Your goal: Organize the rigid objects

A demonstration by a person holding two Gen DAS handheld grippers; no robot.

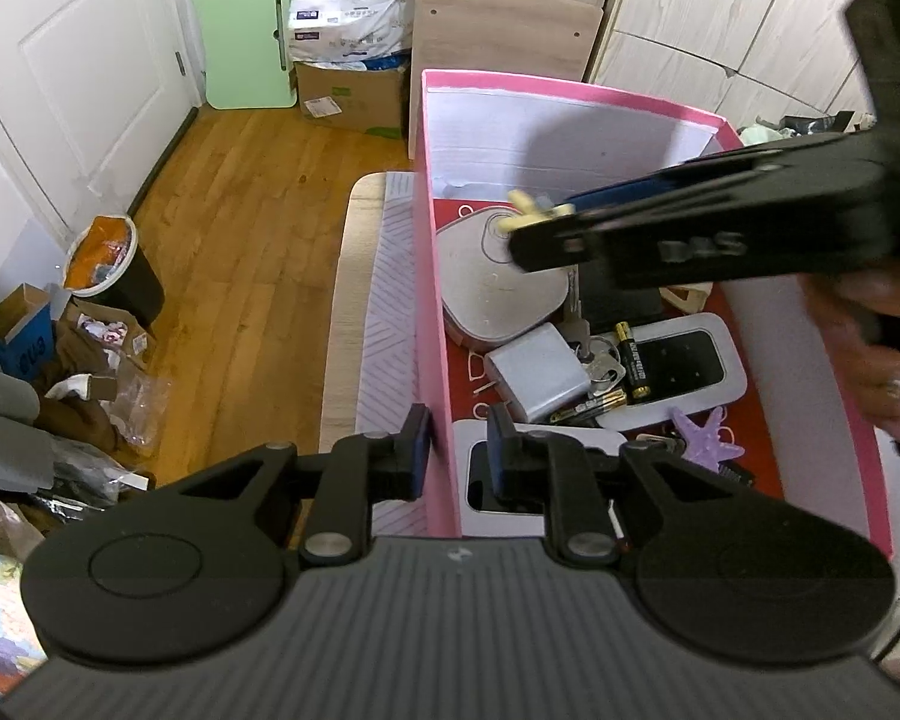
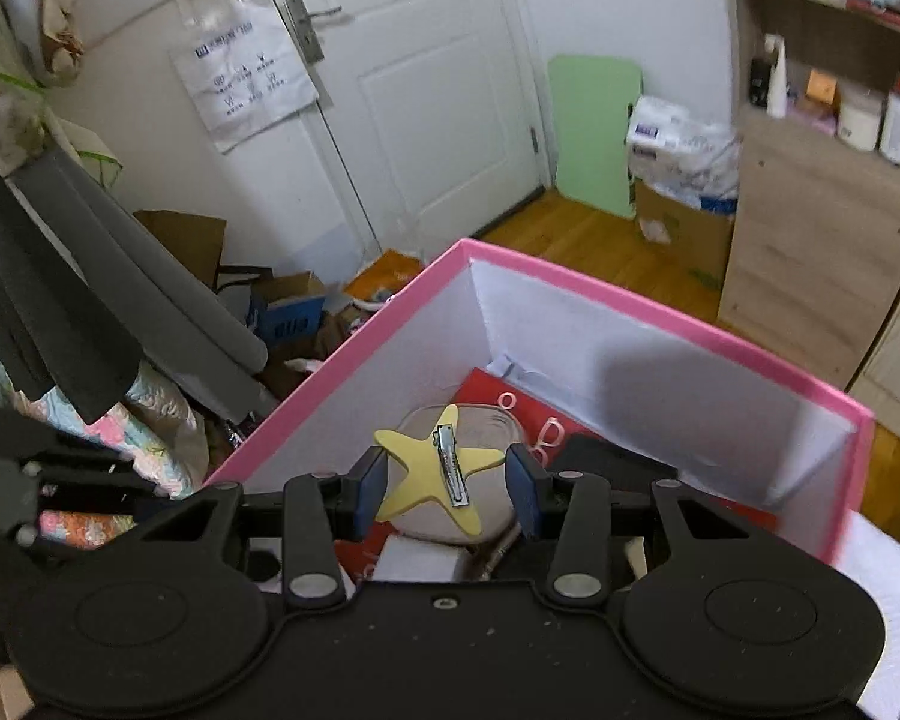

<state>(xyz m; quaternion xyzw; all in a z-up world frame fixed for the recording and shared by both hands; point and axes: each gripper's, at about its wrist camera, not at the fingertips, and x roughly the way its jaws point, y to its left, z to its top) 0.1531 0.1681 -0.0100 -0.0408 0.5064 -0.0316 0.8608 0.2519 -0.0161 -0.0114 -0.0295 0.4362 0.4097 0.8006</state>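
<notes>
A pink box (image 1: 435, 300) with white inner walls holds several rigid items: a grey rounded device (image 1: 486, 288), a silver block (image 1: 537, 369), batteries (image 1: 633, 363), keys, a white-and-black case (image 1: 690, 369) and a purple star clip (image 1: 708, 438). My left gripper (image 1: 459, 456) straddles the box's left wall, one pad outside and one inside, with a gap on the inner side. My right gripper (image 2: 447, 489) is over the box (image 2: 630, 306), open, with a yellow star hair clip (image 2: 435, 468) between its pads. The clip also shows in the left wrist view (image 1: 531, 207).
The box stands on a light table with a patterned mat (image 1: 390, 312). Wooden floor, a bin (image 1: 111, 264), cartons and bags lie to the left. A wooden cabinet (image 1: 498, 30) and a white door (image 2: 426, 90) stand beyond. Bedding and a grey pad (image 2: 150, 312) are at left.
</notes>
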